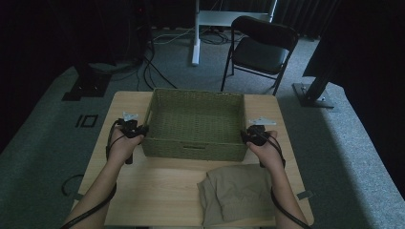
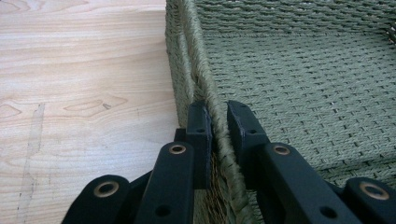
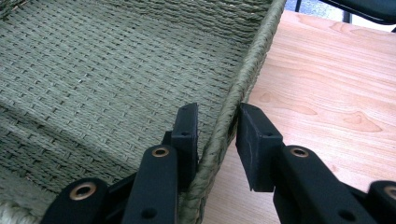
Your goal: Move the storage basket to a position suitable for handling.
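Note:
A green woven basket [image 1: 191, 149] stands on the far half of the wooden table [image 1: 157, 191], with nothing inside it. My left gripper [image 1: 143, 130] is shut on its left wall; in the left gripper view the jaws [image 2: 219, 122] pinch the rim of the basket [image 2: 299, 84], one pad inside and one outside. My right gripper [image 1: 244, 136] straddles the right wall. In the right gripper view its jaws [image 3: 215, 122] hold the rim of the basket [image 3: 93, 70]: the inner pad lies flat on it, while the outer pad meets it at the tip only.
A folded beige cloth [image 1: 236, 191] lies at the near right of the table, just behind my right hand. A black folding chair [image 1: 260, 47] and a white desk leg [image 1: 195, 33] stand on the carpet beyond the table.

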Demonstrator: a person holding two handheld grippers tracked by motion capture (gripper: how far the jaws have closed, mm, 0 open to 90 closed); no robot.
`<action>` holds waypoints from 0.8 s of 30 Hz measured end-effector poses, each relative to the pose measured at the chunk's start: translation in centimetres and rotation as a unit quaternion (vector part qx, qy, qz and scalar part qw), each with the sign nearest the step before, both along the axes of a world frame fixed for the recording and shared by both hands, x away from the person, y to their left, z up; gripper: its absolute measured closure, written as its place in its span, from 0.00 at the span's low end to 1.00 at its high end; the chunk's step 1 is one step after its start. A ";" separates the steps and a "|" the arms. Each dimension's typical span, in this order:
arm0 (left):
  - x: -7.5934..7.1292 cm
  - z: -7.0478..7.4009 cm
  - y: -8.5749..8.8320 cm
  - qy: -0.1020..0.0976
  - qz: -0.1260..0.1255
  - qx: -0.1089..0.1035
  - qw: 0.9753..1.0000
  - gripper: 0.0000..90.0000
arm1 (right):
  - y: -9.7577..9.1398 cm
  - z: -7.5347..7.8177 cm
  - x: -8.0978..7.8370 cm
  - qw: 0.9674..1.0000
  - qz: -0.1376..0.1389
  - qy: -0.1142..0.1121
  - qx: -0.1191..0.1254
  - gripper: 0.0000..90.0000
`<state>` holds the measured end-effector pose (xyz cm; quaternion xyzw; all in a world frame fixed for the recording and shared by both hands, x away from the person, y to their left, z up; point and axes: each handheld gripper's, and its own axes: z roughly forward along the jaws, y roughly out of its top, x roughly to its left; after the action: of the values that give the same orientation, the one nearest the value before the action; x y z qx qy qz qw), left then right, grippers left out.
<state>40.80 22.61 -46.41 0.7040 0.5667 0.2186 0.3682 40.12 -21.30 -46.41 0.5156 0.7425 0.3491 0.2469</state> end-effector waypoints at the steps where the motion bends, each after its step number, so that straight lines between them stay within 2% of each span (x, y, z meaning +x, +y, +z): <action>1: 0.0 0.0 0.0 0.000 -0.002 -0.004 1.000 0.89 | -0.1 0.0 0.0 1.000 0.001 0.000 0.005 0.75; 3: 0.0 0.0 0.0 0.000 -0.002 -0.004 1.000 0.87 | -0.1 0.1 0.0 1.000 0.002 -0.001 0.006 0.73; 4: 0.2 0.1 0.4 0.001 -0.013 -0.036 0.999 0.76 | -0.1 0.6 0.0 0.999 0.003 -0.005 0.034 0.62; 6: 0.5 0.4 0.5 -0.009 -0.017 -0.045 0.999 0.65 | 0.0 1.2 0.1 0.999 0.012 -0.014 0.037 0.55; 8: 0.8 0.9 0.5 -0.018 -0.015 -0.043 0.999 0.61 | 0.2 1.8 0.4 0.998 0.005 -0.027 0.049 0.49; 10: 1.3 1.5 0.4 -0.033 -0.008 -0.050 0.998 0.53 | 0.3 2.3 0.8 0.998 -0.005 -0.033 0.056 0.45; 12: 2.0 1.8 0.3 -0.041 -0.006 -0.049 0.998 0.51 | 0.4 2.7 1.4 0.997 -0.019 -0.040 0.068 0.40; 14: 2.3 1.9 0.3 -0.043 -0.004 -0.047 0.998 0.47 | 0.5 2.9 1.8 0.997 -0.022 -0.041 0.069 0.38; 15: 2.9 1.9 0.2 -0.051 -0.001 -0.044 0.998 0.47 | 0.7 2.9 2.1 0.996 -0.023 -0.040 0.072 0.36; 19: 4.2 1.4 0.0 -0.070 0.013 -0.021 0.997 0.45 | 1.6 2.6 3.7 0.997 -0.033 -0.032 0.062 0.34; 20: 4.5 1.2 -0.1 -0.069 0.012 -0.013 0.997 0.45 | 1.8 2.4 4.0 0.997 -0.036 -0.030 0.057 0.34; 22: 4.7 1.0 -0.2 -0.068 0.012 -0.015 0.997 0.45 | 2.0 2.1 4.3 0.998 -0.038 -0.024 0.052 0.34; 23: 5.2 0.5 -0.5 -0.062 0.016 -0.016 0.998 0.45 | 2.3 1.7 4.9 0.998 -0.052 -0.024 0.040 0.34; 24: 5.2 0.5 -0.5 -0.062 0.016 -0.016 0.998 0.45 | 2.3 1.7 4.9 0.998 -0.052 -0.024 0.040 0.34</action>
<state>45.99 22.14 -45.90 0.6739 0.5571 0.2588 0.4106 45.01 -19.01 -44.72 0.5545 0.6937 0.3779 0.2618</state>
